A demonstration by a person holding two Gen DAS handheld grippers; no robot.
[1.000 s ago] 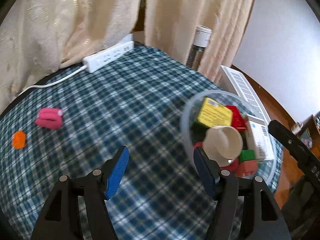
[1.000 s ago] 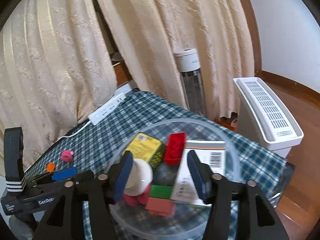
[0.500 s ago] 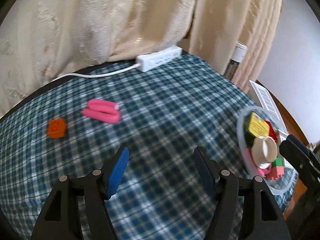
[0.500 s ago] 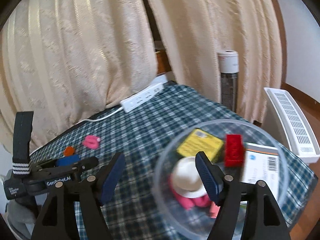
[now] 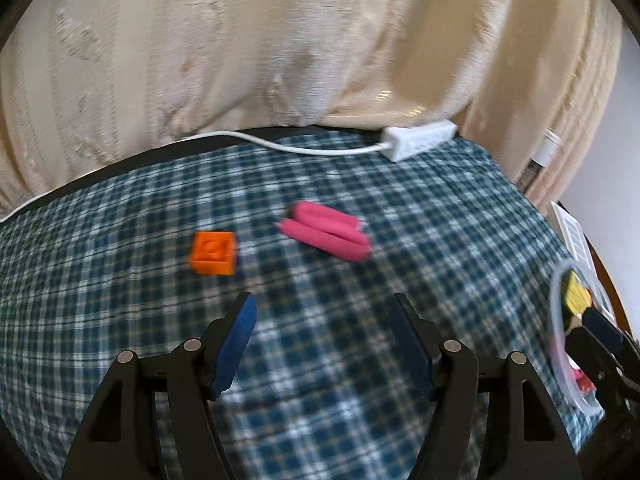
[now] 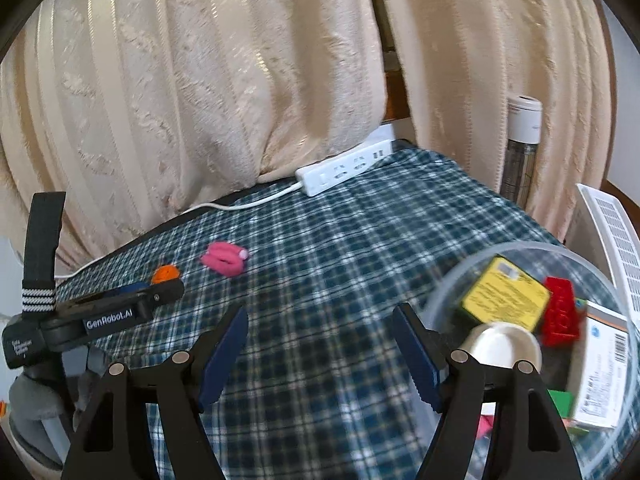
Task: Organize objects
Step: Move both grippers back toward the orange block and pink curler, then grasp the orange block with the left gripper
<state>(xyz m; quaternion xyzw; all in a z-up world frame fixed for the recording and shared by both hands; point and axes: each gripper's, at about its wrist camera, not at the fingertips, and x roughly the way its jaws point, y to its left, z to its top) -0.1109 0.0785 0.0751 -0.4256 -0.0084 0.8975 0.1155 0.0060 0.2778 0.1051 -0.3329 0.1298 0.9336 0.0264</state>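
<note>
While both tools hang over the plaid-covered table, the left gripper is spread wide w/ nothing between its blue pads, and the right gripper is likewise released and empty. Just right of the right gripper sits a clear bowl holding a white cup, yellow box, red brick, green block and a white carton. Farther out, beyond the left gripper, an orange block lies to the left, and a pink roll lies just right of it, apart, not touching. At the far edge: white power strip w/ its cord, cream curtains behind.
</note>
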